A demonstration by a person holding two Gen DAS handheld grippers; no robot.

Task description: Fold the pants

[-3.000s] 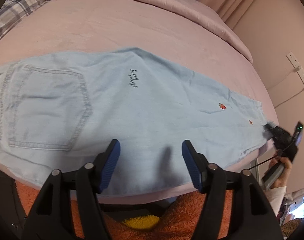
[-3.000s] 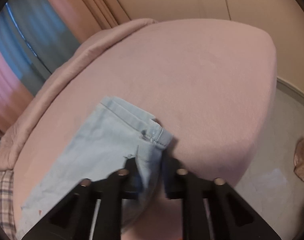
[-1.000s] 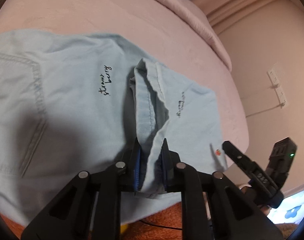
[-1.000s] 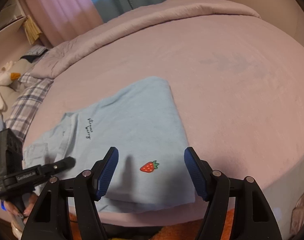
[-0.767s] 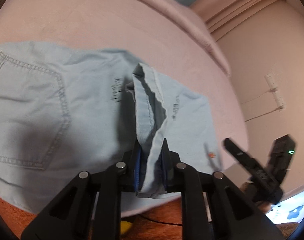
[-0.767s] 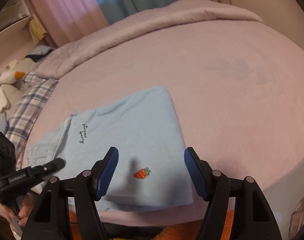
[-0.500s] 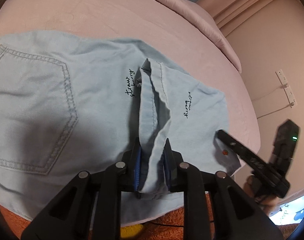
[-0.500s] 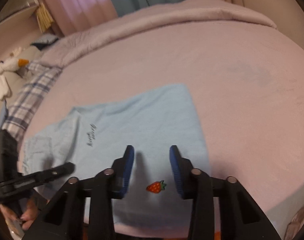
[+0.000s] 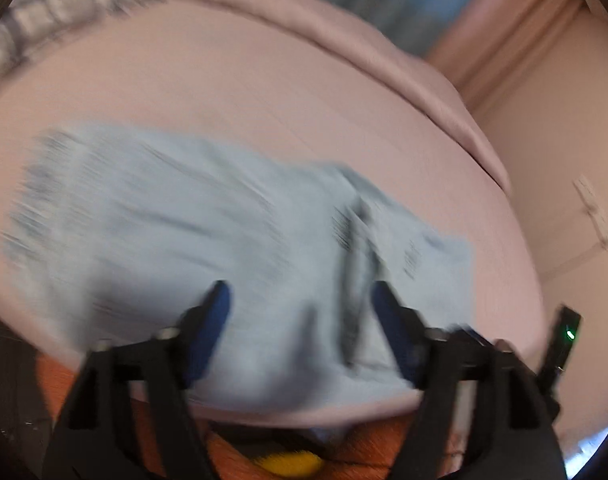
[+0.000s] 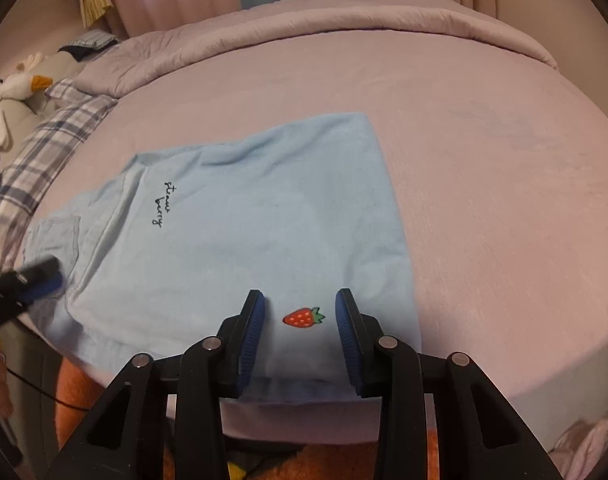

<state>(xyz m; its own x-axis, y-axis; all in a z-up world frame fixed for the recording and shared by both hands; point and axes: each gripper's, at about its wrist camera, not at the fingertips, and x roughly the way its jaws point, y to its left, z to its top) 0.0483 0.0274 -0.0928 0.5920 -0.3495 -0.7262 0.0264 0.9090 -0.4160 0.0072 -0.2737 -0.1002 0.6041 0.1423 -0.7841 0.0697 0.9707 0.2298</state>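
At the left edge of the bed [image 10: 483, 152] lies a plaid pillow [image 10: 44, 160], and beyond it a white plush duck [image 10: 12, 88] sits off the mattress. The left gripper [image 9: 300, 312] shows in its own blurred view with the jaws opening wide; no cloth is pressed between its blue pads [image 9: 214, 312], and the denim lies under them. In the right wrist view the same tool comes in from the left, near the front edge of the bed. The light blue pants [image 10: 240, 216] lie folded on the pink cover, close to the front edge, with the hem laid over the upper part. A script word "strawberry" [image 10: 164, 204] is on the top layer. The right gripper [image 10: 300, 320] stands narrow, jaws partly apart, over the front part of the pants. A small red strawberry patch [image 10: 302, 317] is seen between its pads, but I cannot tell if the pads touch the cloth. No container is visible here.
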